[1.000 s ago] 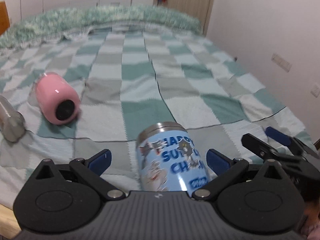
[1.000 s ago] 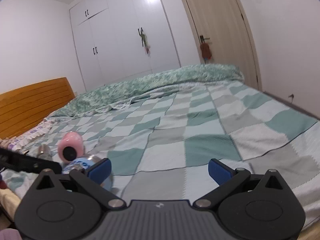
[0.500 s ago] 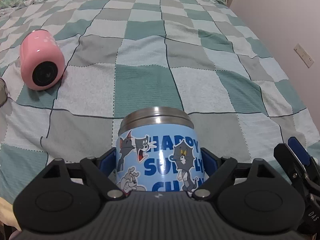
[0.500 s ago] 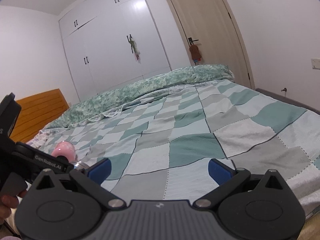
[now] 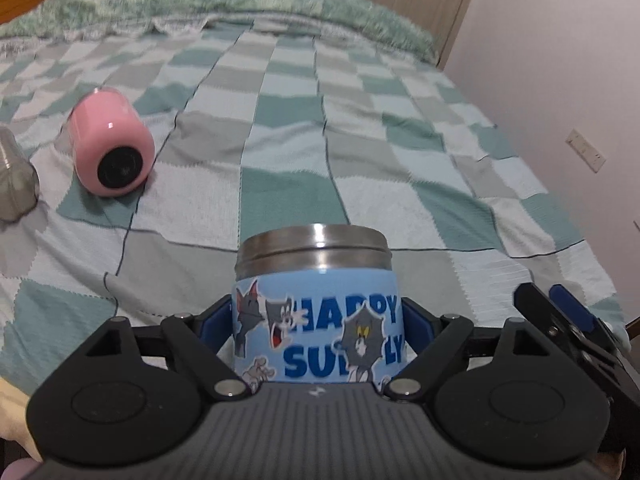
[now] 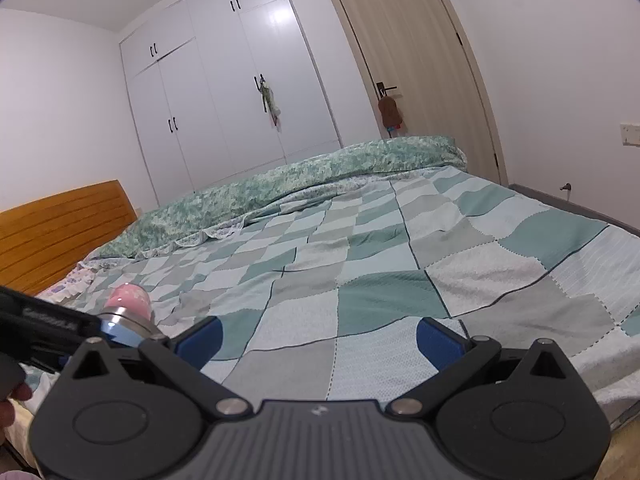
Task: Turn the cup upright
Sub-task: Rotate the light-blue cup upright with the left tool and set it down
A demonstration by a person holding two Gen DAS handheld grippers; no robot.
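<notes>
A blue cartoon-printed cup [image 5: 316, 320] with a steel rim sits between the fingers of my left gripper [image 5: 316, 326], which is shut on its body near the bed's front edge. Its steel rim points away from the camera. In the right wrist view the cup's steel rim [image 6: 120, 322] shows at the far left, held by the left gripper. My right gripper [image 6: 318, 338] is open and empty over the checked blanket; its fingertips [image 5: 560, 304] show at the right of the left wrist view.
A pink cup [image 5: 110, 148] lies on its side on the green and grey checked blanket [image 5: 360, 152], to the left. A grey object [image 5: 14, 182] lies at the far left edge. A wooden headboard [image 6: 56, 228], white wardrobe [image 6: 224, 100] and door [image 6: 412, 68] stand behind.
The left gripper closed on the blue cup and then tilted up with it, so more of the far bed shows. The right gripper stayed open and shifted a little.
</notes>
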